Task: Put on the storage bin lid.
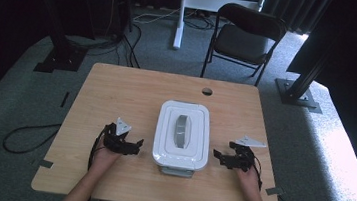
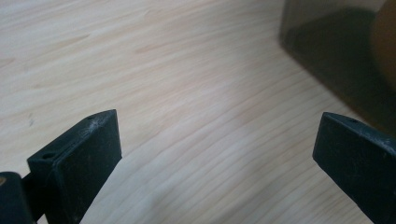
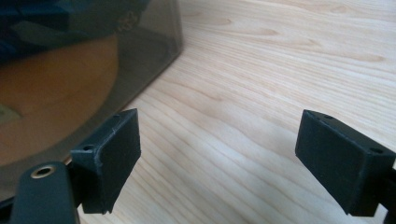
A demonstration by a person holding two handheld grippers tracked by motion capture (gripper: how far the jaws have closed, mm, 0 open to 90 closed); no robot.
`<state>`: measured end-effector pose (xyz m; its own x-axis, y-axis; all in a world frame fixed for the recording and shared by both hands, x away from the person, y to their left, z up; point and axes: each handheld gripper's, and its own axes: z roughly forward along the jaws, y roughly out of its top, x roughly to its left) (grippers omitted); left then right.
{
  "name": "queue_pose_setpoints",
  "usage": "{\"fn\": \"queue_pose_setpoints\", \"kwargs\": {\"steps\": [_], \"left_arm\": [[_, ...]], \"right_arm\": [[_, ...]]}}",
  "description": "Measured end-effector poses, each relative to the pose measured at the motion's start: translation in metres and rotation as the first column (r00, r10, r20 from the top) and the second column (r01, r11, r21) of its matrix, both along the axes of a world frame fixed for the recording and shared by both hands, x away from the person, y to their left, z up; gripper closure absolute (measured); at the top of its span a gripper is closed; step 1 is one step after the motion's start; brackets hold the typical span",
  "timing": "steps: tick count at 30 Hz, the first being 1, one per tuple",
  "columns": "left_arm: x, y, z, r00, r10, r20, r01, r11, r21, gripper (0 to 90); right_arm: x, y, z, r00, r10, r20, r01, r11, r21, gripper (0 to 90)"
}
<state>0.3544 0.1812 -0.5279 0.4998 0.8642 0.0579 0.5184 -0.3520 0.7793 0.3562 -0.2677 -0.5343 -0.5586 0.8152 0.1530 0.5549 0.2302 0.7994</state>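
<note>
White lid with a grey handle tops the box (image 1: 182, 137), which sits centre frame on the wooden surface (image 1: 132, 90) in the high view. Your left claw (image 1: 138, 143) rests lower left of the box, jaws spread wide, nothing between them. Your right claw (image 1: 217, 156) sits lower right, jaws likewise apart and empty. Both point inward, near the box, neither touching. In the right gripper view, the box's tinted wall (image 3: 140, 51) fills the upper left.

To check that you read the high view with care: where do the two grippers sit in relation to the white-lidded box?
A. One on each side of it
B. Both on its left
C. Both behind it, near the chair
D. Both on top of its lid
A: the left gripper lies left of the box and the right gripper lies right of it, both open on the table.
</note>
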Motion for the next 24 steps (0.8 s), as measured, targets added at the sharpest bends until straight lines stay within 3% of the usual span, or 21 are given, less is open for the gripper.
{"fn": "queue_pose_setpoints", "kwargs": {"steps": [12,24], "left_arm": [[-0.010,0.017,-0.003,0.9992,0.038,-0.012,-0.039,0.9990,-0.022,1.6],[-0.027,0.035,-0.007,0.9969,0.077,-0.020,-0.076,0.9970,0.010,1.6]], "right_arm": [[-0.017,-0.016,0.001,0.9991,-0.041,0.006,0.041,0.9991,0.011,13.5],[-0.031,-0.034,0.000,0.9963,-0.086,0.009,0.086,0.9962,0.016,13.4]]}}
